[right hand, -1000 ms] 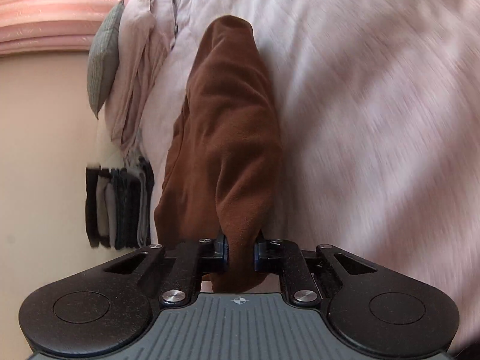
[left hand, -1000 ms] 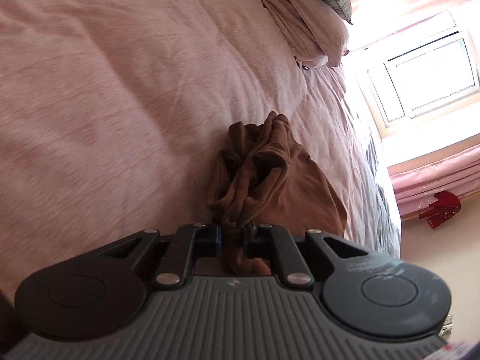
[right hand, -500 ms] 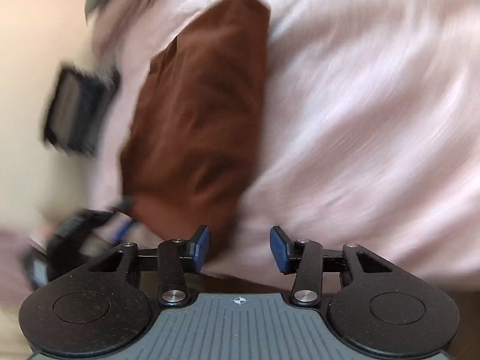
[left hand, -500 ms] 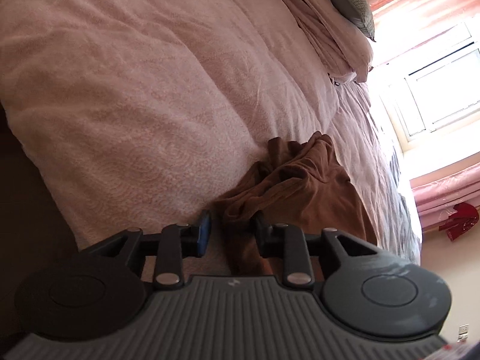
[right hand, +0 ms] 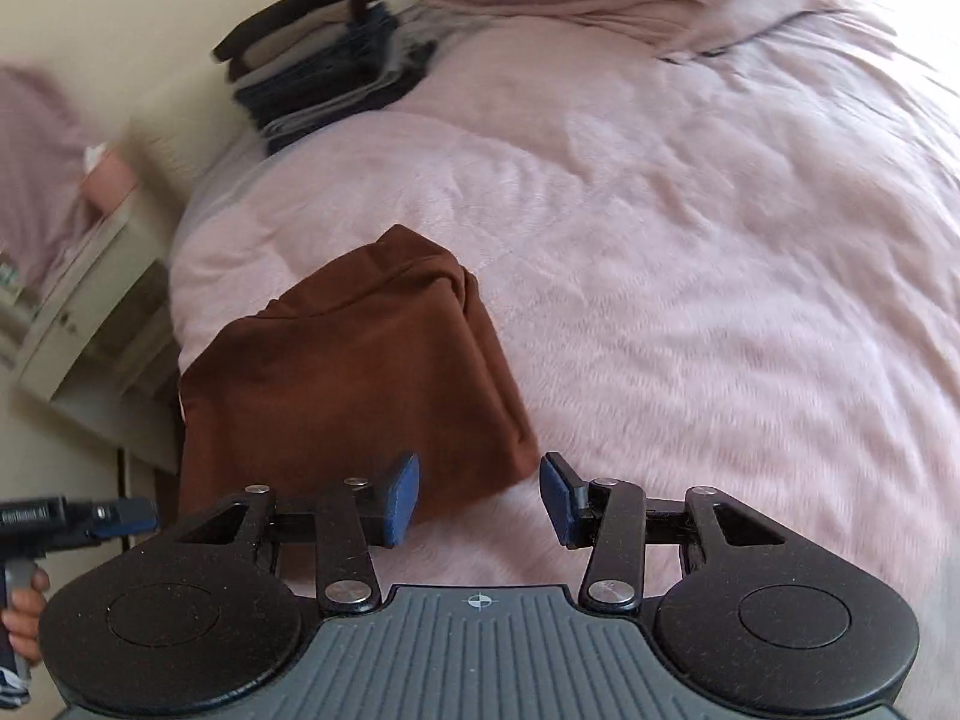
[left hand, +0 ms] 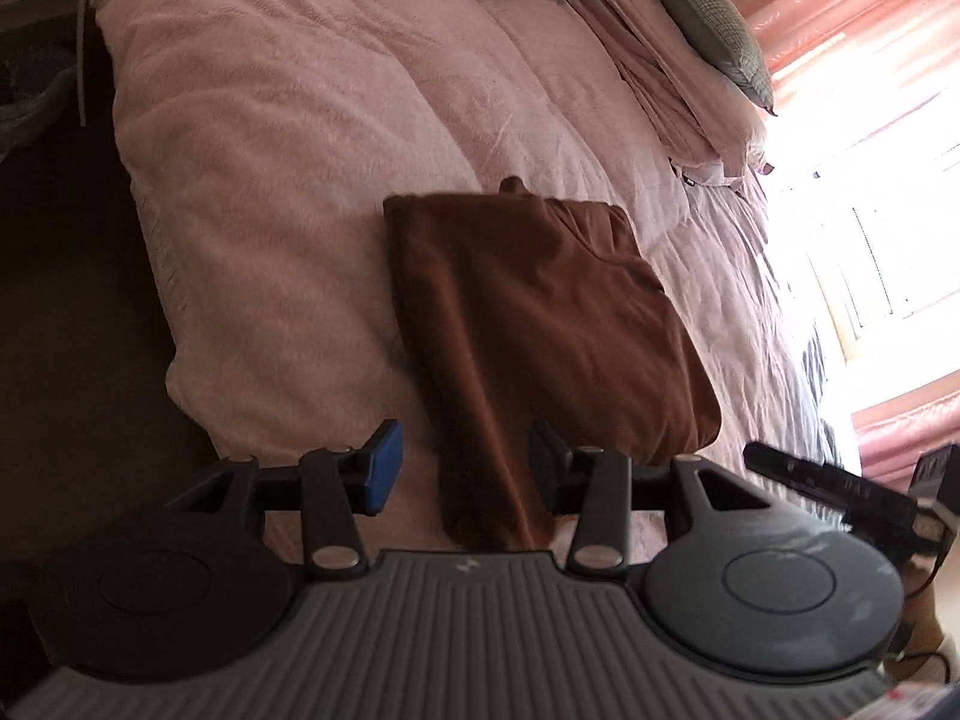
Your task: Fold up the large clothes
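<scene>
Above folded brown garment, both tongs agape

Each wrist camera sits just behind its gripper fingers, looking down obliquely from the bed's near edge. Both views share the folded brown garment and pink duvet.

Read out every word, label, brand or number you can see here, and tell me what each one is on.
No text reads clearly.
White lettering on the black device at the right wrist view's left edge: too blurred to read.
Pale marks on the black device at the left wrist view's right edge: too blurred to read.
Crosshair symbol on the ribbed grey housing: a sign, no letters.
</scene>
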Motion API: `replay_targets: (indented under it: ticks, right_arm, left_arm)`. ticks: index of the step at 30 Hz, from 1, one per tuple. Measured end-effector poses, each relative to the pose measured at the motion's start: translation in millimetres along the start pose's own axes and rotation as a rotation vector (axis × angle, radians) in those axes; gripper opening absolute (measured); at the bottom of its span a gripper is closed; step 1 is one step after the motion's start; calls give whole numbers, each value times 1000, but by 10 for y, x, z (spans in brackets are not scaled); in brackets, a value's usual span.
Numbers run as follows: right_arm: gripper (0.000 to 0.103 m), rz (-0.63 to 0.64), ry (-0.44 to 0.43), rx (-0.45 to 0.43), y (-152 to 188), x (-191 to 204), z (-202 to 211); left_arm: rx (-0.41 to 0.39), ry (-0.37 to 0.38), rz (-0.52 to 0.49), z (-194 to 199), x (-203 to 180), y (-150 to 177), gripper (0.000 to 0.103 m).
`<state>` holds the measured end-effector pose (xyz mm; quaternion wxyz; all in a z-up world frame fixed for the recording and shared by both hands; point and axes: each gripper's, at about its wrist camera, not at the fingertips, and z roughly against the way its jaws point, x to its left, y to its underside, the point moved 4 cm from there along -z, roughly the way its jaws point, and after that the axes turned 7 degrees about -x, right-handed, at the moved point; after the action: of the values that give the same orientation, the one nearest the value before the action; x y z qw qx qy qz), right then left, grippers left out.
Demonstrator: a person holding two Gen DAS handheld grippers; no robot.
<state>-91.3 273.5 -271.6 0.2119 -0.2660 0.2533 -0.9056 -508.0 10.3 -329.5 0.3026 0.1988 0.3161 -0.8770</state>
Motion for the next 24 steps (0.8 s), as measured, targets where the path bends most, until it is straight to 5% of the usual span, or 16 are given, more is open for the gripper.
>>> replay_targets:
  ticks: [5,7,8,9,14,17,19,21,24]
  right_arm:
    - [42,60,-149,19,-162,-86,-327]
    - [38,48,-182,5,-100,-146,-457]
    - [29,50,-190,54,-33,-202,-568]
    - [29,64,-176,99,23,-264,-660]
    - [30,91,-121,166,-172,-493,-620]
    - [30,120,-160,123,-513,-514,-668]
    - [32,94,-232,100,-761,-462,-794]
    - [37,89,-310,98,-975,-361,-1023]
    - [40,68,-361,133,-1165,-246,-1439]
  left_arm:
    - [-83,-47,78,-62,-219,458,38]
    - [-121,-97,73,-139,-278,552,31]
    - [-125,-131,58,-194,-290,590,18]
    - [-123,-180,41,-264,-287,629,17]
    - [-185,-262,74,-64,-226,515,30]
    - [-228,-334,5,79,-226,250,26]
    - [-247,-312,-20,43,-228,5,32]
    - [-244,-254,6,-95,-181,-203,52]
    - [-247,-200,114,-330,-20,-400,53]
